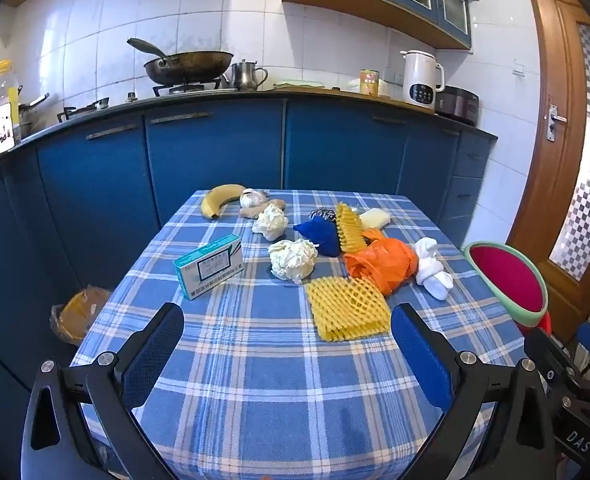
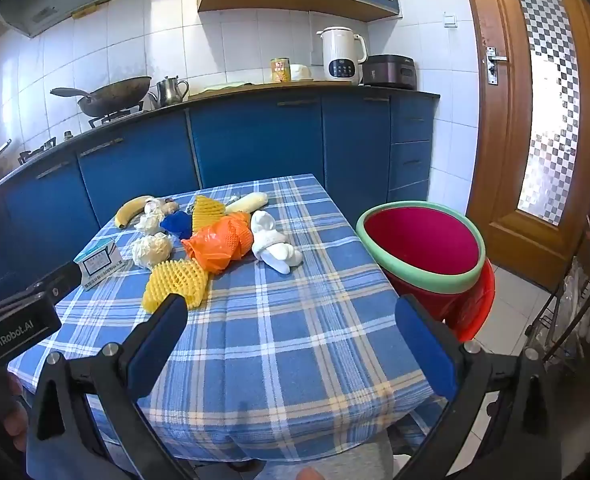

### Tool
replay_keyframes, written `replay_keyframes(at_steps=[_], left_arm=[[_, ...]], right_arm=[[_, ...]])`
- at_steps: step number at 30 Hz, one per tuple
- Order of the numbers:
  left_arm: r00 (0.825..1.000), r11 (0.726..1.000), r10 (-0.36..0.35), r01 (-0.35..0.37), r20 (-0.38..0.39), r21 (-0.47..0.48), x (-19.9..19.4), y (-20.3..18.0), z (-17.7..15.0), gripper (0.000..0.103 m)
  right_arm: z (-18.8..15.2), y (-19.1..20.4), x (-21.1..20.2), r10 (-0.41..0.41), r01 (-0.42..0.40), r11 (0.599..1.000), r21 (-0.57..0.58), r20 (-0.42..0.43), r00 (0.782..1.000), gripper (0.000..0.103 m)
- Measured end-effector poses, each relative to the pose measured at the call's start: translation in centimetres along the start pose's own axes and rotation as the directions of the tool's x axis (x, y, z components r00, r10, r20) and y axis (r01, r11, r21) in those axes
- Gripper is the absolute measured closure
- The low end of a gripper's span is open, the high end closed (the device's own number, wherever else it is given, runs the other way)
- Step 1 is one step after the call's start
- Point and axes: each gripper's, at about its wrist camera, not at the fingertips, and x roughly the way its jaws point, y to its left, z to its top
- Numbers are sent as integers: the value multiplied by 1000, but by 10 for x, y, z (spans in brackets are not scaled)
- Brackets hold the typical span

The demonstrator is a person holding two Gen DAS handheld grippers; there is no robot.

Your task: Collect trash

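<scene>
On the blue plaid tablecloth [image 1: 255, 360], toward twelve o'clock of the left gripper [image 1: 287, 344], the trash is seen heaped: two crumpled white paper balls [image 1: 293, 260], a yellow foam net [image 1: 347, 308], an orange plastic bag [image 1: 379, 264], a white sock-like bundle [image 1: 431, 268] and a teal carton [image 1: 209, 266] at ten o'clock. Both the left gripper and the right gripper [image 2: 291, 332] are held with jaws spread wide and nothing between them. Only in the right wrist view is the red bin [image 2: 423, 248] with its green rim shown whole, at two o'clock beside the table; only in the left wrist view is a bagged object on the floor [image 1: 79, 312] shown, at nine o'clock.
</scene>
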Motion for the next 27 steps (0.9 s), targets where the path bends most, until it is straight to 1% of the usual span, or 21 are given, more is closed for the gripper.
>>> replay_keyframes(at_steps=[6, 7, 27], left_arm=[[1000, 1000, 15, -15, -6, -9, 2, 1, -2, 0], [1000, 1000, 16, -16, -6, -11, 2, 1, -3, 0], [999, 999, 31, -31, -11, -23, 5, 12, -1, 0]], right_arm=[[0, -2, -2, -2, 2, 1000, 0, 2, 1000, 1], [0, -1, 0, -4, 4, 1000, -5, -8, 1000, 1], [-2, -4, 2, -10, 10, 1000, 10, -12, 1000, 1]])
